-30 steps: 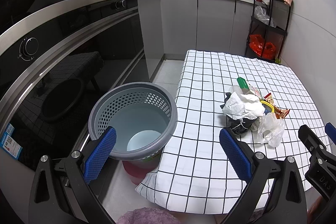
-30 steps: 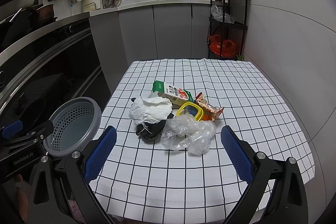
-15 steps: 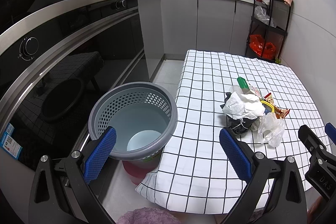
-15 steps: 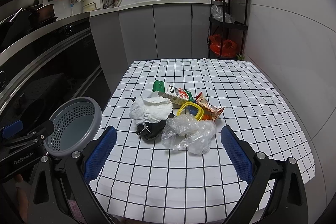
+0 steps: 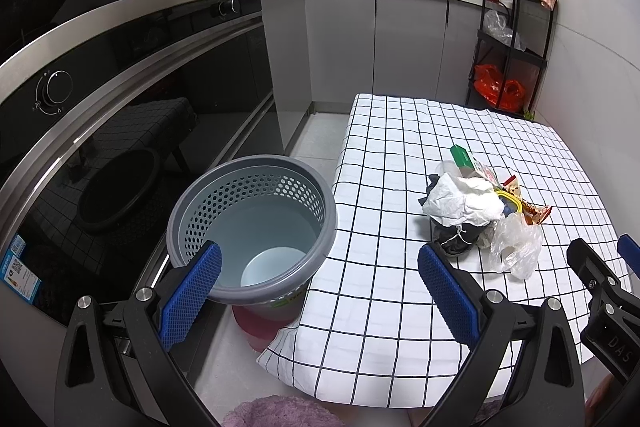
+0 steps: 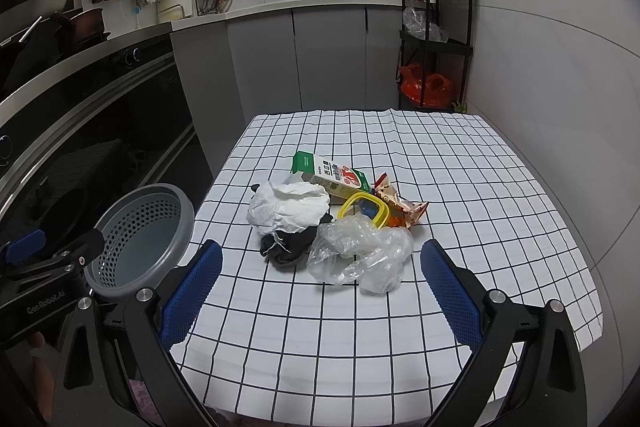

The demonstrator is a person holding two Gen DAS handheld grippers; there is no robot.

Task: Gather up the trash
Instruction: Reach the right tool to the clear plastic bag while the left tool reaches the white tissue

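A grey perforated basket (image 5: 256, 227) stands just beside the checked table (image 6: 400, 327). On the cloth a trash heap clusters: crumpled white paper (image 6: 286, 209), clear plastic bag (image 6: 360, 255), green-white carton (image 6: 332, 177), yellow ring (image 6: 362, 209). The left gripper (image 5: 320, 291) and right gripper (image 6: 316, 293) both gape wide, empty.

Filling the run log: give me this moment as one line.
left claw open, empty | right claw open, empty | trash pile untouched on table | bin beside table

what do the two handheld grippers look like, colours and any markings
Both the left gripper and the right gripper have black angular frames, silver bolts and jaws lined with blue textured pads. White "GenRobot.AI" lettering marks the left one's side. No cables or sleeves show.
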